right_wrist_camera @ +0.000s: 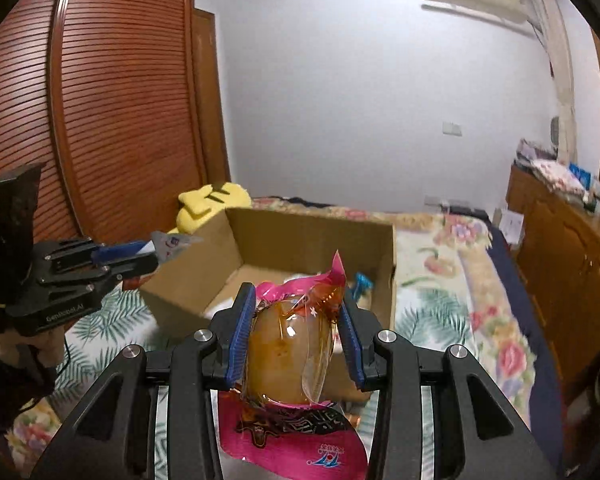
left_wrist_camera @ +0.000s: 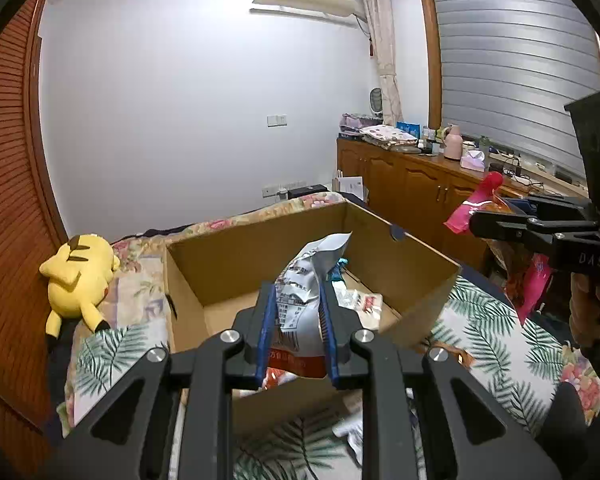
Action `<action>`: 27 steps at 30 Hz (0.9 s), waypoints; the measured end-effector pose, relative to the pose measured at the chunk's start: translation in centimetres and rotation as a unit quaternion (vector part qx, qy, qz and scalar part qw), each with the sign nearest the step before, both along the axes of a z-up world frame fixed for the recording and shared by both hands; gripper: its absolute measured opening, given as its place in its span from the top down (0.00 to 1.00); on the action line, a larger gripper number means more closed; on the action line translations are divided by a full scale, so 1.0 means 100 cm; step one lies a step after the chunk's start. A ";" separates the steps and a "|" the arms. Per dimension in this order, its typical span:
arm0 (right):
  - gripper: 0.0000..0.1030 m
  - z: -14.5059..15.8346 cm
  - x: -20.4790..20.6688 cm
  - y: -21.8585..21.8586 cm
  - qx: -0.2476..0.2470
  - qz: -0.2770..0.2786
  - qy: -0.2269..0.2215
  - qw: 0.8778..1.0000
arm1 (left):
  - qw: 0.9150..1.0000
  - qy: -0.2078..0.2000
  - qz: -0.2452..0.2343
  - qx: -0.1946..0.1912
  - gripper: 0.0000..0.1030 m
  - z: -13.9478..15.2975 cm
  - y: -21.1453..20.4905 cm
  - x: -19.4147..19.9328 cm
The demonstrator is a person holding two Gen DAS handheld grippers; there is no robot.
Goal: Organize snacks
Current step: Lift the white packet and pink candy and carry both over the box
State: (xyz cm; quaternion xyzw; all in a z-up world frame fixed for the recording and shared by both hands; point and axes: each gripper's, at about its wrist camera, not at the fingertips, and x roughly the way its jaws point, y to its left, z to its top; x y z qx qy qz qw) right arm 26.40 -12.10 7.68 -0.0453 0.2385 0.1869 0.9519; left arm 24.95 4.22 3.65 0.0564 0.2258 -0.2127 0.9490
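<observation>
My left gripper (left_wrist_camera: pixel 298 300) is shut on a silver snack bag (left_wrist_camera: pixel 306 280) and holds it over the near edge of an open cardboard box (left_wrist_camera: pixel 236 256) on the bed. My right gripper (right_wrist_camera: pixel 296 320) is shut on a pink and clear bag with a brown bun (right_wrist_camera: pixel 288 352) and holds it just short of the box (right_wrist_camera: pixel 300 236). In the left wrist view the right gripper (left_wrist_camera: pixel 484 220) is at the right with the pink bag (left_wrist_camera: pixel 474 200). In the right wrist view the left gripper (right_wrist_camera: pixel 140 256) is at the left with the silver bag (right_wrist_camera: pixel 172 244). A few snack packs (left_wrist_camera: pixel 360 300) lie in the box.
A yellow plush toy (left_wrist_camera: pixel 80 276) lies left of the box against the wooden wardrobe (left_wrist_camera: pixel 4 184). The bed cover (left_wrist_camera: pixel 496 344) has leaf and flower prints. A wooden cabinet (left_wrist_camera: pixel 416 188) with clutter stands at the right. A white pack (left_wrist_camera: pixel 352 432) lies on the bed below the box.
</observation>
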 end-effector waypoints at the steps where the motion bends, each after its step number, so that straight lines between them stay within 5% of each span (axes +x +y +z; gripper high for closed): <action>1: 0.61 0.001 0.004 0.002 -0.003 0.002 -0.002 1.000 | 1.000 -0.001 -0.002 0.000 0.81 0.000 0.000 0.009; 13: 0.61 -0.018 0.080 0.026 -0.007 0.018 -0.001 1.000 | 1.000 0.012 0.001 -0.018 0.81 -0.024 0.001 0.067; 27: 0.61 -0.036 0.100 0.050 -0.035 0.014 0.001 0.999 | 0.999 0.036 0.012 0.003 0.80 -0.045 -0.001 0.079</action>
